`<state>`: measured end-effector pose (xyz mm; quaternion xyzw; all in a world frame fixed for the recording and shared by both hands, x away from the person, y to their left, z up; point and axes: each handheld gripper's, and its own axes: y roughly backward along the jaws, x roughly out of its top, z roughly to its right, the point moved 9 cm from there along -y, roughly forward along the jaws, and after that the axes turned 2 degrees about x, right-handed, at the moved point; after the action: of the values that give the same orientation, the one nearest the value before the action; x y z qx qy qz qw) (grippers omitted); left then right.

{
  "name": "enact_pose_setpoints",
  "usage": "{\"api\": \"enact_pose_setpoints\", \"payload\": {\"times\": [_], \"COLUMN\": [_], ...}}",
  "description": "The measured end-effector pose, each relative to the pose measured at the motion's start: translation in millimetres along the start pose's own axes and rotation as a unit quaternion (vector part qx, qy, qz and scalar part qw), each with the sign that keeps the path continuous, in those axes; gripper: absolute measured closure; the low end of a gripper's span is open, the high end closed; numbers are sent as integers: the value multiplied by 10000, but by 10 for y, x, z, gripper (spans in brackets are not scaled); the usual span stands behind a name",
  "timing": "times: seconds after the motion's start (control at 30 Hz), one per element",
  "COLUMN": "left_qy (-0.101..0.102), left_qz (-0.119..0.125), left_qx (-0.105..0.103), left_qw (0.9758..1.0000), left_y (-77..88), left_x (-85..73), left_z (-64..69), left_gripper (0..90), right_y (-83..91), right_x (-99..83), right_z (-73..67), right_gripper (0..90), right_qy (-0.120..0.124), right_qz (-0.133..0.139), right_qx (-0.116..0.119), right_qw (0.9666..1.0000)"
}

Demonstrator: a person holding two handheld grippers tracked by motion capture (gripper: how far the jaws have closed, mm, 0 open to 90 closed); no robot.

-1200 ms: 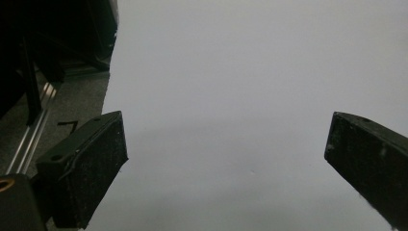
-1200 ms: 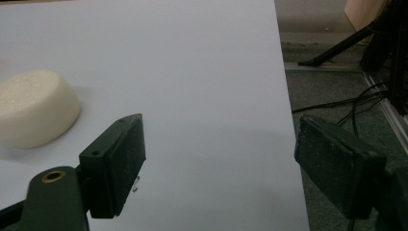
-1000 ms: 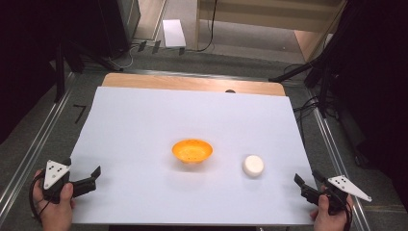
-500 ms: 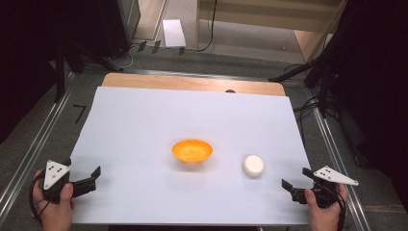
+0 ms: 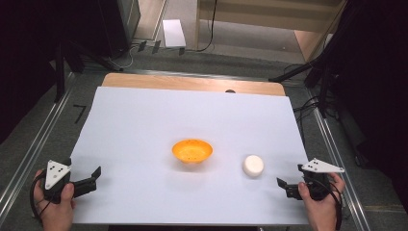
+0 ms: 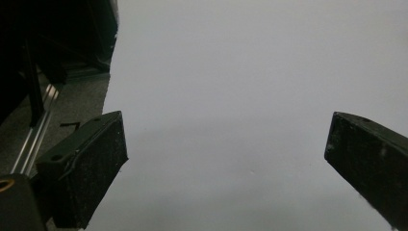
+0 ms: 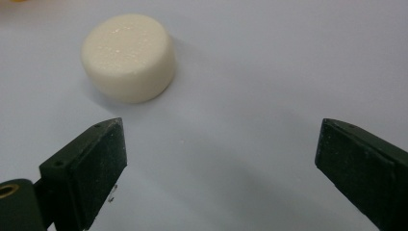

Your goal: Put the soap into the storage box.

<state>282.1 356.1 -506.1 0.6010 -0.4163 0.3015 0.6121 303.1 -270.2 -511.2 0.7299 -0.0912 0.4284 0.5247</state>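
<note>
An orange bowl (image 5: 192, 150) sits at the middle of the white sheet (image 5: 144, 115). To its right lies a white round puck (image 5: 253, 165), which in the right gripper view (image 7: 129, 57) rests flat, up and left of the jaws. My right gripper (image 5: 284, 186) hovers just right of the puck, apart from it. Its jaws (image 7: 221, 144) have just been opening from shut, then closing a little, with only bare sheet between them. My left gripper (image 5: 95, 176) rests at the sheet's near left corner, open (image 6: 226, 139) and holding nothing.
The sheet covers a wooden table whose far edge (image 5: 192, 83) shows beyond it. Metal rails (image 5: 29, 154) run along both sides on the grey floor. Dark stands and cables (image 5: 312, 82) crowd the right. A white box (image 5: 173, 32) lies far back.
The right gripper has moved left from the sheet's right edge toward the puck, lifted a little, and its jaws went from shut to open. The left hand stayed put.
</note>
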Motion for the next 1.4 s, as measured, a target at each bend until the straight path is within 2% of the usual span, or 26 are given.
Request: {"api": "enact_pose_setpoints", "payload": {"times": [0.37,0.73,1.1,1.4], "left_qy": [-87,-47,-54,-138], "left_qz": [25,41,-27,-74], "left_qx": [29,12,37,44], "left_qw": [10000,10000,10000,9999], "left_y": [9,9,-3,-15], "left_x": [3,5,-3,-9], "left_z": [6,6,4,22], "left_gripper": [13,13,13,13], "right_y": [-97,-162,-244,-297], "right_x": [115,191,255,329], "right_z": [-100,-183,-314,-434], "right_gripper": [41,40,56,73], "right_qy": [143,191,283,427], "right_qz": [-156,-239,-344,-410], "right_qx": [180,314,485,613], "right_qw": [9996,9990,9978,9964]}}
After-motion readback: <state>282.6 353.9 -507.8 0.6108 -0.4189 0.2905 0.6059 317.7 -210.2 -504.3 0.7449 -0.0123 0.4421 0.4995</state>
